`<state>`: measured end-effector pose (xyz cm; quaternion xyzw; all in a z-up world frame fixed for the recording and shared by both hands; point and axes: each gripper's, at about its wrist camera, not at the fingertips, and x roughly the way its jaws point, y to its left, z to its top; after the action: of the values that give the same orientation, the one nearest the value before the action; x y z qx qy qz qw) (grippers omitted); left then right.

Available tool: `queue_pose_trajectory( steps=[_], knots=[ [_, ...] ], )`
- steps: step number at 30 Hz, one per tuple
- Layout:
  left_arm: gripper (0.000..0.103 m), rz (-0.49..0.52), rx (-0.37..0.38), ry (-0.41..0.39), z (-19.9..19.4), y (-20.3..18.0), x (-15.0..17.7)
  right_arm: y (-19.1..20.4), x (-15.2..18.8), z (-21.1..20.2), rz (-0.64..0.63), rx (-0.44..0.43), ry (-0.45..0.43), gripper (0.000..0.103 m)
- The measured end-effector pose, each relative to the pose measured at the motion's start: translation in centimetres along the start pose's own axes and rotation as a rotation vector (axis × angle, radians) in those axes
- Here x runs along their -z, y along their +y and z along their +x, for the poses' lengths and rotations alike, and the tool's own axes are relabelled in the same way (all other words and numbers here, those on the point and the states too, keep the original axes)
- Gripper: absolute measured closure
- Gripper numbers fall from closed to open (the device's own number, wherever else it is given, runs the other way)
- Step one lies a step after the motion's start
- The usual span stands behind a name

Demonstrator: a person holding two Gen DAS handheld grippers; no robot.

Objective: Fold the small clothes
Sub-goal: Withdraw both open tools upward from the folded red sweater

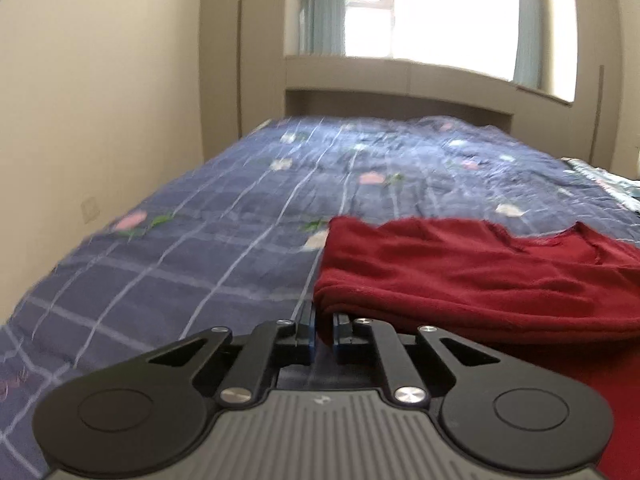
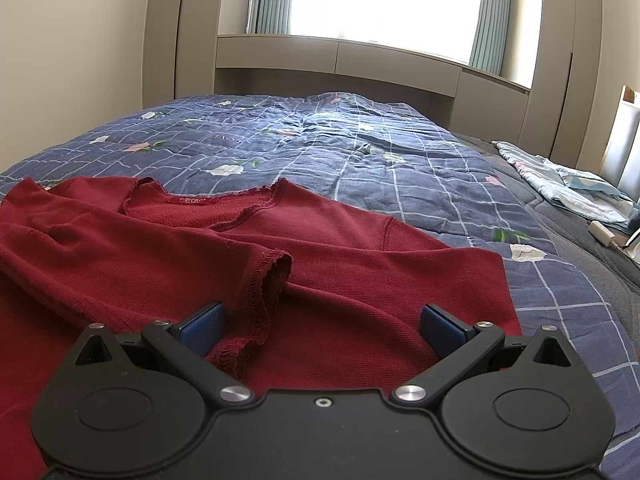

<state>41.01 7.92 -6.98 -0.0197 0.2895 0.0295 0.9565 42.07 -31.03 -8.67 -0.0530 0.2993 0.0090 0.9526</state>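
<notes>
Red top [image 2: 328, 264] half-folded, sleeve across body, neckline showing.

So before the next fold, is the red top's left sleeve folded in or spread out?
Folded in: the sleeve lies across the red top, its cuff near the middle.

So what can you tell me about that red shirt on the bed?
The red shirt is dark red knit, lying face up on the blue checked quilt, with a label at the neck. One short sleeve is folded across its front. The left gripper pinches its folded edge; the right gripper stands open over its lower part.
</notes>
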Motion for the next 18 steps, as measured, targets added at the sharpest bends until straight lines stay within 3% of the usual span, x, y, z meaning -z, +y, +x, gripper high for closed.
queue_pose_trajectory(
  steps=[7, 9, 10, 11, 12, 18],
  knots=[
    [0.095, -0.027, -0.003, 0.082, 1.2, 0.5, 0.3, 0.0, 0.0, 0.0, 0.000, 0.001, 0.000, 0.001],
    [0.089, -0.037, 0.013, 0.089, 1.1, 0.7, 0.1, 0.0, 0.0, 0.0, 0.001, 0.000, 0.001, 0.001],
    [0.072, -0.047, 0.018, 0.094, 1.0, 0.9, 0.0, 0.0, 0.0, 0.0, 0.002, -0.001, 0.001, 0.001],
    [0.042, -0.062, 0.008, 0.104, 0.7, 1.2, -0.1, -0.1, 0.0, 0.0, 0.006, -0.005, 0.001, 0.001],
    [0.031, -0.082, -0.010, 0.112, 0.1, 1.5, -0.2, -0.2, -0.1, -0.1, 0.012, -0.010, 0.002, 0.001],
    [0.005, -0.045, 0.045, 0.105, -5.0, 1.6, 0.5, 0.0, -0.3, -3.5, 0.008, -0.002, 0.028, 0.001]
  ],
)
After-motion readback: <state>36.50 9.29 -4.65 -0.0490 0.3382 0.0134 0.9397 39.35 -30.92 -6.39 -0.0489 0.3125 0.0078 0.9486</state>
